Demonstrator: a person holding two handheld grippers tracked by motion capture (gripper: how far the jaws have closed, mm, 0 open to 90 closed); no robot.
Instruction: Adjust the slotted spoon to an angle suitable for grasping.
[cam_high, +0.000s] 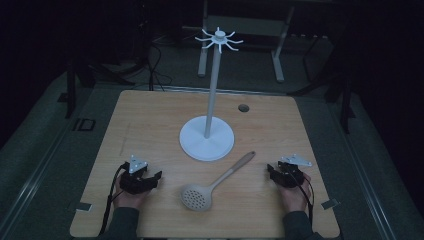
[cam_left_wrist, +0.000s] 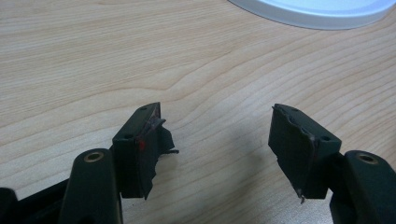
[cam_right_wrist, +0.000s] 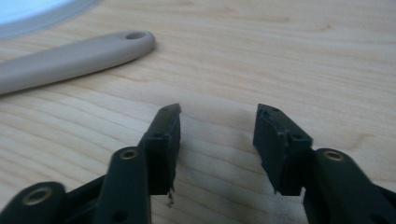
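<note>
A slotted spoon (cam_high: 215, 184) is laid on the table (cam_high: 150, 120) between the left gripper (cam_left_wrist: 217, 135) and the right gripper (cam_right_wrist: 217, 135); both are spread apart, nothing gripped.

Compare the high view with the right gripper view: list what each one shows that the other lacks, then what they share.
High view alone: the white stand's pole and hooked top, the slotted spoon's perforated bowl, the left gripper in a hand, and both forearms.
Right gripper view alone: a close look at the right gripper's fingers, spread apart with bare wood between them, holding nothing.
Shared: the wooden table, the spoon's handle end with its hanging hole, the rim of the stand's white base, and the right gripper itself.
</note>
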